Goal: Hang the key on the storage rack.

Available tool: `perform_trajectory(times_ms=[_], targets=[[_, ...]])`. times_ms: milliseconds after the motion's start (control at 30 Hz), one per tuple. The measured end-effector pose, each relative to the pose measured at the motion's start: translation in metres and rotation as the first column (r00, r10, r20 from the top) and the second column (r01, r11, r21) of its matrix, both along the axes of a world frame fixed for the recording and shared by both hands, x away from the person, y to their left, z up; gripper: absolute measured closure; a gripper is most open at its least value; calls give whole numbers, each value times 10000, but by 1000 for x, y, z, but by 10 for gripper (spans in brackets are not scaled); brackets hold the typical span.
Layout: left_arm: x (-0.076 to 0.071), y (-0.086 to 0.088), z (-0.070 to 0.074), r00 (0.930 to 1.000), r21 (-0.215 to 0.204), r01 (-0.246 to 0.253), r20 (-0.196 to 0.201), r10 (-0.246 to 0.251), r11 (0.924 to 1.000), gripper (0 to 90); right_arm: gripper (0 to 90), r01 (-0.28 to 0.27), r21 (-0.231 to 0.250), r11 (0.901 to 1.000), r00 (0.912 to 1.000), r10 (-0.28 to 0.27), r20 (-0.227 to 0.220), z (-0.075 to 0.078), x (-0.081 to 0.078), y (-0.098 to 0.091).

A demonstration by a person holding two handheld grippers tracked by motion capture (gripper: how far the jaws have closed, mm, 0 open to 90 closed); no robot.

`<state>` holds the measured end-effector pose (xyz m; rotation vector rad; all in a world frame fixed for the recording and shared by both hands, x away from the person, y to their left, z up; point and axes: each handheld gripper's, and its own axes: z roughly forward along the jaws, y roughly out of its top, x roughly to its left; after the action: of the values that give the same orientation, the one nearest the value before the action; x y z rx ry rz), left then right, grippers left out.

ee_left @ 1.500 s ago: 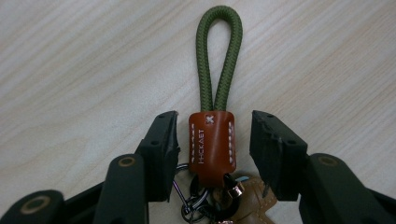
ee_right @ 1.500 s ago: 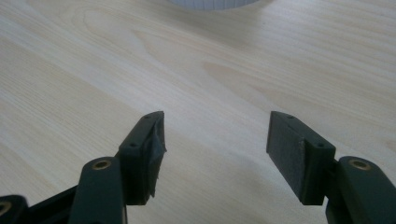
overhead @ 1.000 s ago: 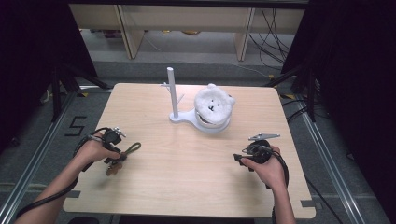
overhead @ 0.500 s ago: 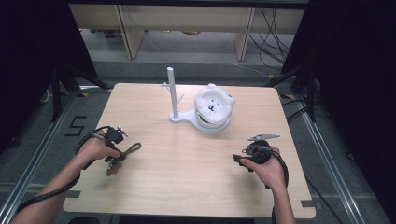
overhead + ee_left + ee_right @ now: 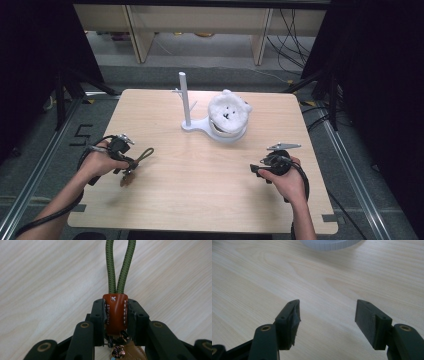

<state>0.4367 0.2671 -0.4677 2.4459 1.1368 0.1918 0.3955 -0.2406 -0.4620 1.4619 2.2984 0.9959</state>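
Brown leather tab sits clamped in the left claw, whose jaws have just been closing; its green cord loop runs straight ahead, probably toward the white stand. Right claw gapes, empty.

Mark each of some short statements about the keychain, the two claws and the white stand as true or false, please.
1. The left claw is closed on the brown leather tab of the keychain. True.
2. The green cord loop points back into the left claw. False: it runs away from the claw, out over the table.
3. The right claw holds the plush toy. False: its jaws stand apart with nothing between them.
4. The white plush toy rests on the base of the white stand. True.
5. The keychain hangs on the stand's post. False: it is in the left claw, near the table's left side.
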Motion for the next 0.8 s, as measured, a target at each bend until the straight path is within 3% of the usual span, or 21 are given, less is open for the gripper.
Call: perform_trajectory(times_ms=[200,233,267,300,333,367,467,533,600,733,800], targets=[[-8,1,4,9965,-1125,-227,768,315,9934,689,379,-26,-146,9999,10000,26,11,1,0,-2],[-10,1,5,9954,-1275,-277,872,390,9915,689,379,14,-27,10000,9999,-14,111,0,0,-2],[-11,1,5,9933,-1455,-288,1065,446,9889,689,379,277,389,9989,9994,-285,209,-3,-1,1],[-13,1,6,9917,-1557,-357,1167,543,9872,689,379,-14,142,9999,9996,18,-294,1,-1,-2],[-14,1,5,9867,-1829,-448,1456,721,9821,689,379,-79,226,9997,9996,85,-266,0,-1,-2],[-15,1,6,9849,-1881,-433,1569,735,9812,689,379,105,17,9999,9997,-105,-210,1,-2,-1],[-18,0,7,9786,-2170,-498,1846,911,9749,689,380,395,180,9991,9987,-389,-329,0,-3,2],[-20,0,8,9763,-2347,-466,1949,940,9710,689,380,98,76,9999,10000,-98,0,-2,-1,0],[-22,0,8,9720,-2593,-433,2124,1007,9648,689,381,163,79,9998,9998,-162,-108,-1,-2,0],[-26,-2,7,9568,-3042,-482,2594,1314,9514,689,381,167,78,9998,9998,-166,-118,-2,-2,0],[-29,-3,6,9441,-3327,-635,2854,1647,9409,690,381,170,73,9998,9998,-169,-128,-2,-2,0]])
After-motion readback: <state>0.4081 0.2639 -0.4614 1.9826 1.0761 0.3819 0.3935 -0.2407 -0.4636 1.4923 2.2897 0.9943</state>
